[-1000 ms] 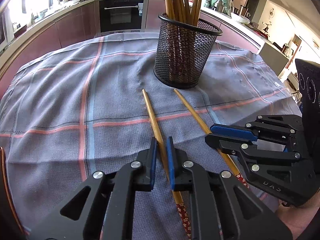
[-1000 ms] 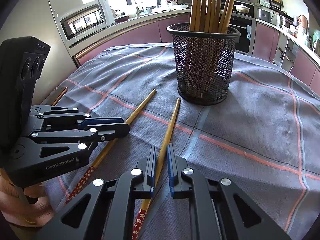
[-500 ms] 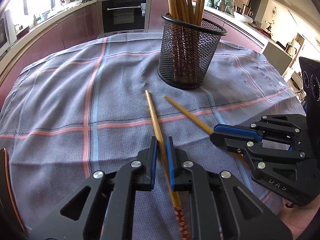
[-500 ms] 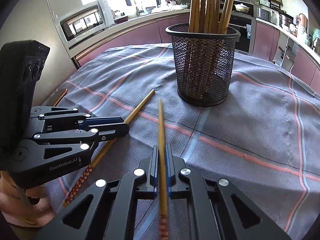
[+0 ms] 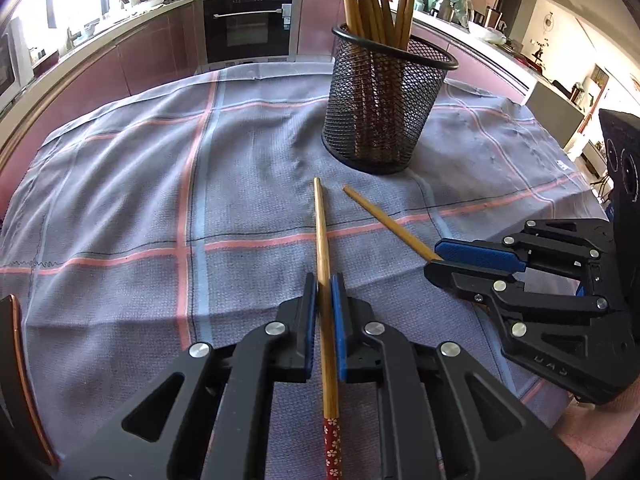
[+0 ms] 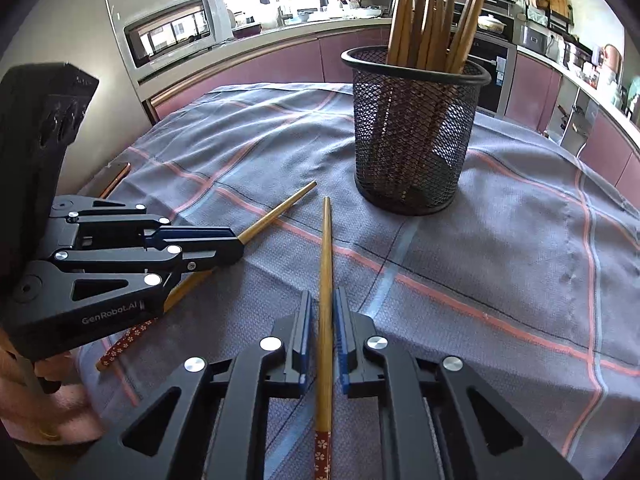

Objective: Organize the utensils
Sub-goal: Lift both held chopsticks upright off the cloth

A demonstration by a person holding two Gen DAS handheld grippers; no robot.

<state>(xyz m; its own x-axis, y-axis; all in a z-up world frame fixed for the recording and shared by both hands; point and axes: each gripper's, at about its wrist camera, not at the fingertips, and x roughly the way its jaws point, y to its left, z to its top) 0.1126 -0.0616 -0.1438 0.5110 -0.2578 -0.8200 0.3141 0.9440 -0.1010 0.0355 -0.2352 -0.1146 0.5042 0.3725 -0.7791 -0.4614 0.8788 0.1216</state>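
Observation:
Two bamboo chopsticks with red flowered ends are each held in a gripper above the checked grey cloth (image 5: pixel 120 200). My left gripper (image 5: pixel 325 280) is shut on one chopstick (image 5: pixel 320 232), whose tip points at the black mesh cup (image 5: pixel 384 108). My right gripper (image 6: pixel 323 296) holds the other chopstick (image 6: pixel 327 248) between its blue pads; its jaws are opening slightly, and the stick still stands clear of the cloth. Each gripper shows in the other's view: the right gripper (image 5: pixel 434 264) with its chopstick (image 5: pixel 384 222), the left gripper (image 6: pixel 236 246) with its chopstick (image 6: pixel 280 212). The cup (image 6: pixel 412 140) holds several chopsticks.
The cloth covers a round table with a wooden rim (image 6: pixel 116 178). Kitchen counters, an oven (image 5: pixel 248 24) and a microwave (image 6: pixel 176 36) ring the table. A hand (image 6: pixel 44 396) shows under the left gripper.
Both chopsticks lay slanted on the cloth between the jaws; the pads closed on them, and each stick now lines up with its gripper, tip raised off the cloth.

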